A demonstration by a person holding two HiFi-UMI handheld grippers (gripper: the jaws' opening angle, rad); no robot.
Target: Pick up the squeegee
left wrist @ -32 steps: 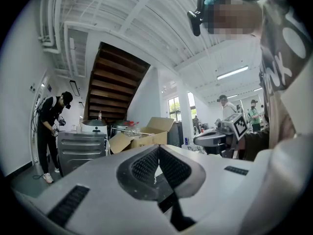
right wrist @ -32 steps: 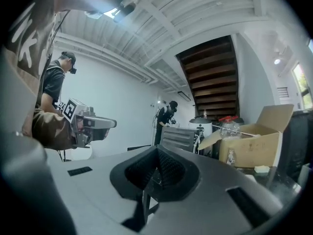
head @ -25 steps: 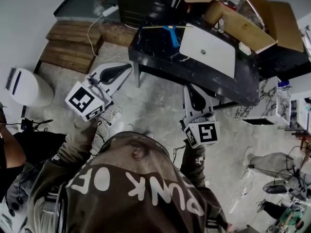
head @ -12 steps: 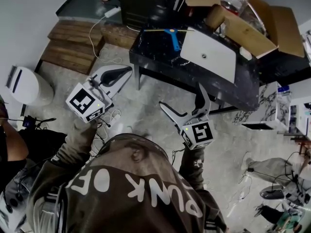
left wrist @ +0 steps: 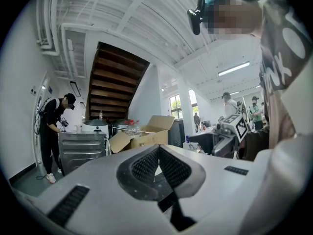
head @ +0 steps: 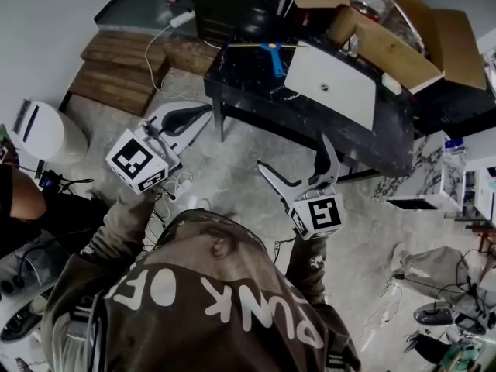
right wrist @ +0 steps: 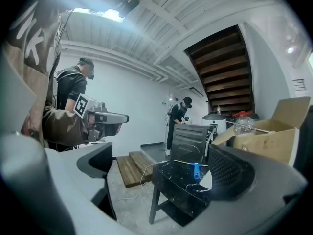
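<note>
One dark bench (head: 246, 82) ahead, right tool (head: 294, 153) gaping empty and left tool (head: 203, 110) clenched on nothing, both well short of it; squeegee (head: 272, 46) lies on its left end, likely light, stiff, blade edge floppy, so grab the stubby blue handle (head: 277, 62).

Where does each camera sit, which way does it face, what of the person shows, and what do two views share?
Head view: on the head, looking steeply down at floor and black table; shirt, left gripper and right gripper show.
Left gripper view: on that gripper, looking along shut jaws toward a cardboard box; the right gripper shows.
Right gripper view: on that gripper, looking between open jaws at the table; the left gripper shows.
Shared: head and right gripper views both show the blue squeegee on the table.
</note>
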